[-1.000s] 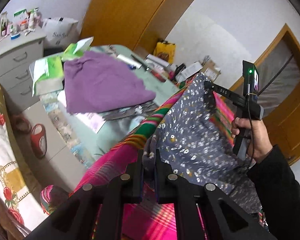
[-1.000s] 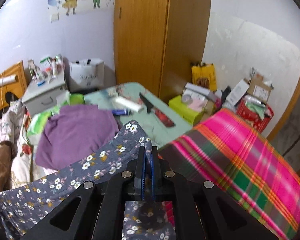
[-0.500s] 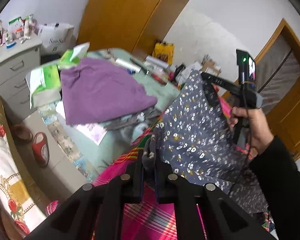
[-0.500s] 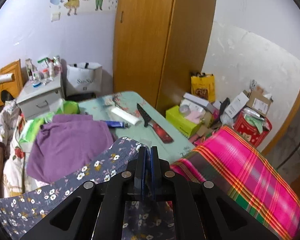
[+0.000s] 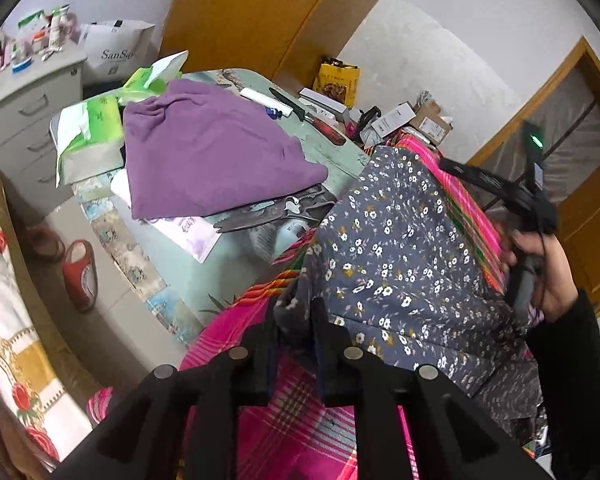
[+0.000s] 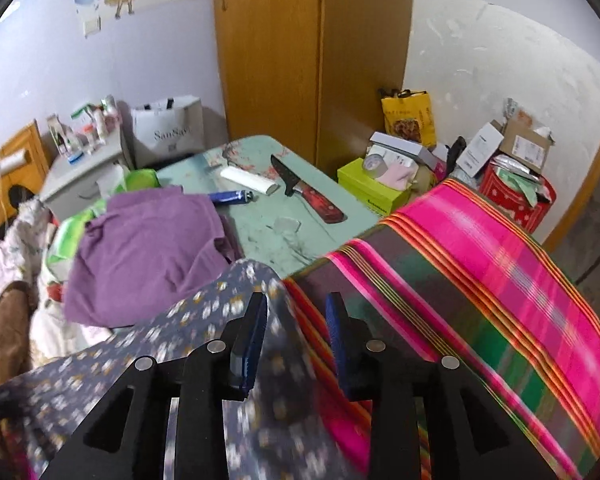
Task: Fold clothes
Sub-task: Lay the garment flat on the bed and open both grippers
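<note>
1. We see our left gripper (image 5: pixel 294 316) low in its own view, jaws opening, with a bunched corner of the flowered garment (image 5: pixel 400 248) between them; the fingers stand a little off the cloth rather than pinching it.
2. Our right gripper (image 6: pixel 296 320) is opening too, its blue pads (image 6: pixel 252 344) clearly apart. The garment's far edge (image 6: pixel 236 300) drapes against the left pad and through the gap, and the right pad is clear of it.
3. The garment lies spread over a pink plaid blanket (image 6: pixel 500 280), which fills the near right of the right-hand view.
4. In the left-hand view, a hand (image 5: pixel 548 276) in a dark sleeve holds the right gripper's handle at the right side of the garment.
5. Farther off, on the left, a purple cloth (image 5: pixel 208 160) sits heaped on a pale green table (image 6: pixel 268 220).
6. On that table, beyond the purple cloth, lie a knife (image 6: pixel 308 194) with a red handle, a white tube (image 6: pixel 250 180) and a blue lighter (image 6: pixel 232 198).
7. Scissors (image 5: pixel 268 216) rest at the near edge of the purple cloth.
</note>
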